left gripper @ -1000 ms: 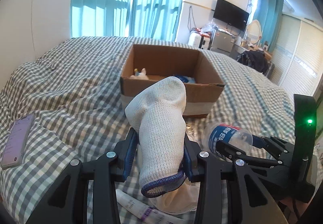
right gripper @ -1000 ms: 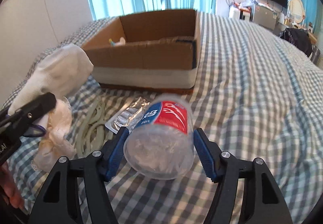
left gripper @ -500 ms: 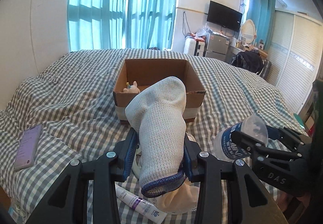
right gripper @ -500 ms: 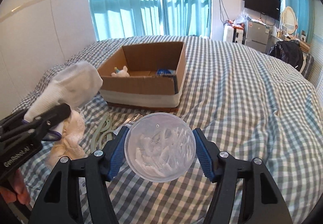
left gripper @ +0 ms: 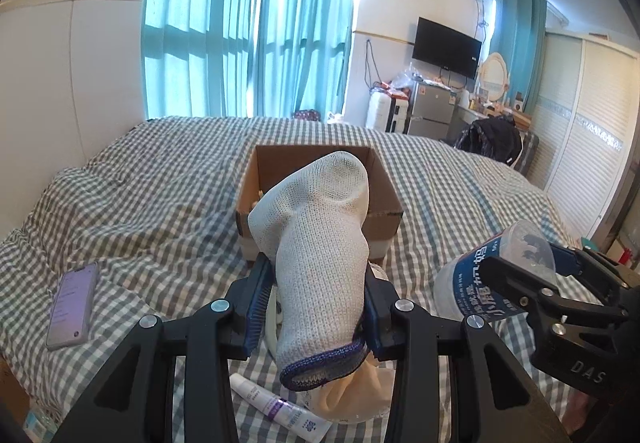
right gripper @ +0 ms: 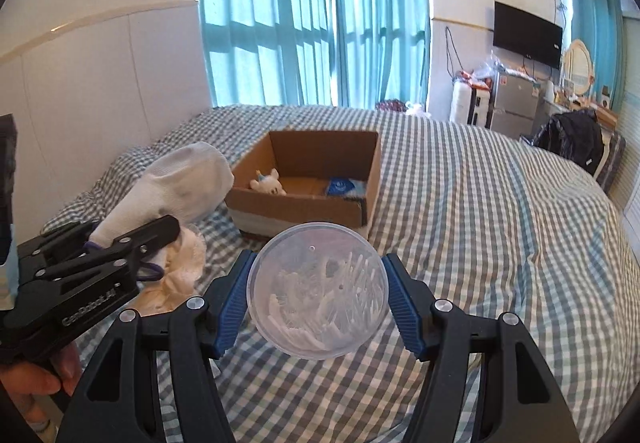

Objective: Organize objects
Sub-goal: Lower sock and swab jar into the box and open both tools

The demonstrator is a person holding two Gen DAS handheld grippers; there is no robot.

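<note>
My left gripper (left gripper: 316, 307) is shut on a white sock with a blue cuff (left gripper: 320, 243), held up above the bed; the sock also shows in the right wrist view (right gripper: 176, 183). My right gripper (right gripper: 318, 297) is shut on a clear plastic bottle with a blue label (right gripper: 318, 289), its round base facing the camera; the bottle also shows in the left wrist view (left gripper: 492, 279). An open cardboard box (right gripper: 360, 179) stands on the checked bed ahead, holding a small plush toy (right gripper: 269, 182) and a blue packet (right gripper: 340, 186). Both grippers are short of the box.
A phone (left gripper: 72, 305) lies on the bed at the left. A white tube (left gripper: 280, 409) and a cream cloth (right gripper: 176, 275) lie under the left gripper. A white wall panel (left gripper: 40, 95) stands at the left; a television (left gripper: 446, 47) and furniture are far behind.
Both grippers have risen and drawn back from the box with their loads. The bottle has turned so its base faces the right camera.
</note>
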